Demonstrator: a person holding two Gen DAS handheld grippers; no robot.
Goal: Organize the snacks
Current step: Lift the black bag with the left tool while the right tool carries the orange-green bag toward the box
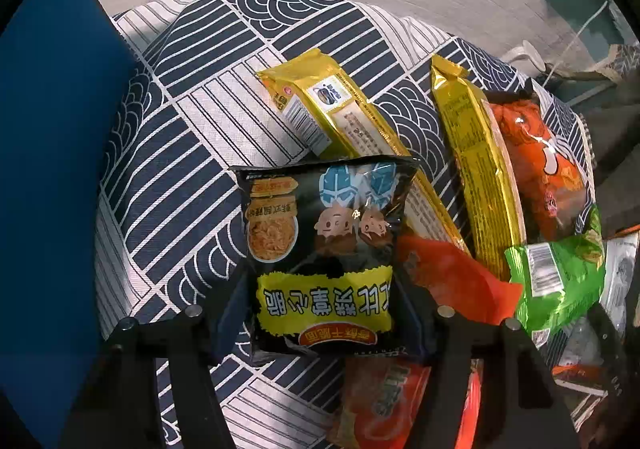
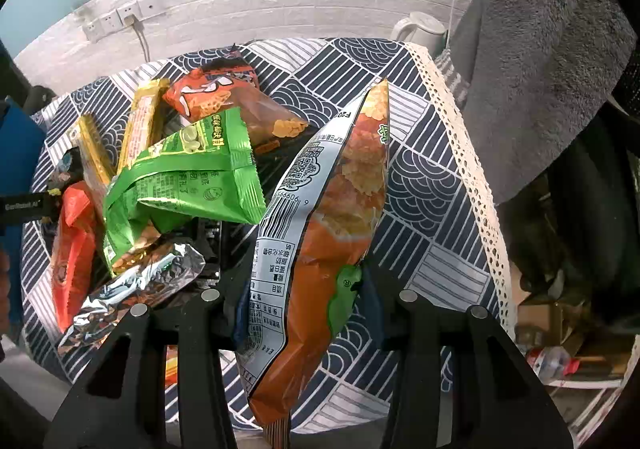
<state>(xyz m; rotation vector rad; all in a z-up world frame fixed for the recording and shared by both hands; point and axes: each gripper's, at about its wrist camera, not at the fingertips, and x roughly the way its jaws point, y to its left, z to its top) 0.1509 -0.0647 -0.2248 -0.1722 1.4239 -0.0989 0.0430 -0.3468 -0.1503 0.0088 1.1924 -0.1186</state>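
Left claw (image 1: 320,301) is clamped on the lower half of a small black crinkly noodle-snack packet with a yellow label band (image 1: 324,249), fingers pressing in from both sides; the packet sits above the pile, over the blue-and-white wave-patterned tablecloth on the worktop (image 1: 180,137). Right claw (image 2: 304,289) is pinching a tall orange and silver foil chip bag (image 2: 320,217) edge-on around its lower middle, bag standing upright with its sealed bottom hanging below the fingers. Both bags look light, air-puffed and slick: film will crumple and slide, contents brittle, so I'd keep grip moderate and take them near a crimped seam or across the flat body, not on the puffed centre. The chip bag is long relative to the grip, so expect it to swing or twist if moved fast. Both claws point forward and down at the worktop, left one roughly level, right one tilted slightly toward the pile. Left on the cloth: two long gold foil packets (image 1: 352,121), a green glossy pea-snack bag (image 2: 188,177), an orange printed bag (image 2: 232,101) and a crumpled silver foil wrapper (image 2: 132,289). Whether the black packet's lower edge touches the red-orange bag (image 1: 452,277) beneath it is hard to tell from here.
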